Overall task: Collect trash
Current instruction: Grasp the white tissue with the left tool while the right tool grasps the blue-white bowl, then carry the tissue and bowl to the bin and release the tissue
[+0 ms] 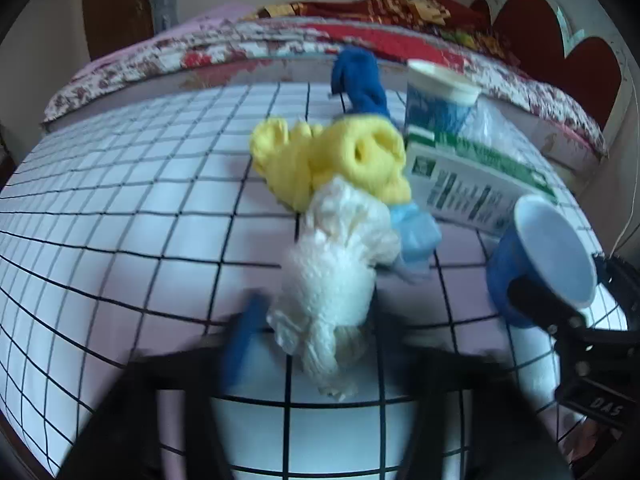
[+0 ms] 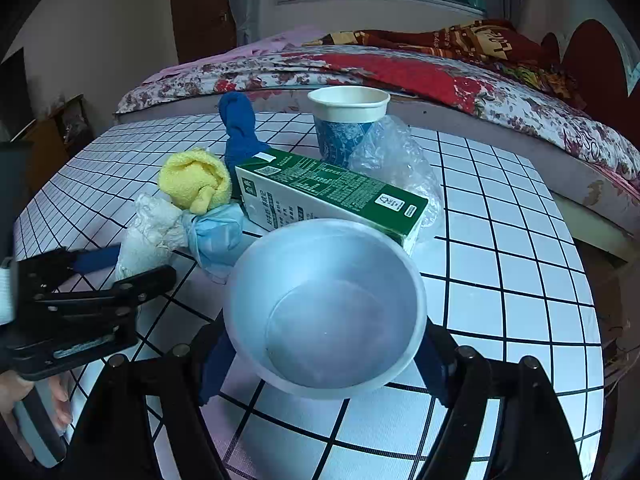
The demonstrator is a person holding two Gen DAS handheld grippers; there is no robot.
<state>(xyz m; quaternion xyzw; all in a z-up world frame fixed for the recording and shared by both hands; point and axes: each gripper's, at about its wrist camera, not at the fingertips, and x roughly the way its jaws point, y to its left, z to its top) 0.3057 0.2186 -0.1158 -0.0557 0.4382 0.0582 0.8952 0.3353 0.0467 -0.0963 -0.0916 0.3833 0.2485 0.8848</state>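
Trash sits heaped mid-bench: a crumpled white tissue wad (image 1: 340, 276) nearest the left claw (image 1: 310, 334), a balled pale-blue face mask (image 2: 216, 236) touching it, a yellow cloth (image 1: 332, 156) and a blue cloth (image 1: 360, 80) behind, then a green-and-white carton (image 2: 332, 196) lying on its side, crinkled clear plastic (image 2: 394, 160) and an upright paper cup (image 2: 348, 124) at the far edge.

The left claw is drawn in around the tissue wad – the view is blurred, but its blue finger (image 1: 244, 344) lies against the wad's side and the paper bulges up out of the narrow gap, so I read it as clamped on the wad. The right claw (image 2: 320, 356) has a second, blue paper cup (image 2: 324, 308) between its fingers, mouth tilted toward the camera; the pads (image 2: 216, 364) flank its wall, and whether they press firmly yet I cannot tell.

So the step in hand looks like a double pick-up, tissue on the left, cup on the right. Next, each grip likely needs confirming before lifting – the wad is soft and may shed, the cup thin and easily crushed – then carrying to a bin, which neither view shows.

Beneath is the grid-patterned cloth of the bench (image 2: 500, 280), with a floral-covered bed (image 2: 440, 76) beyond
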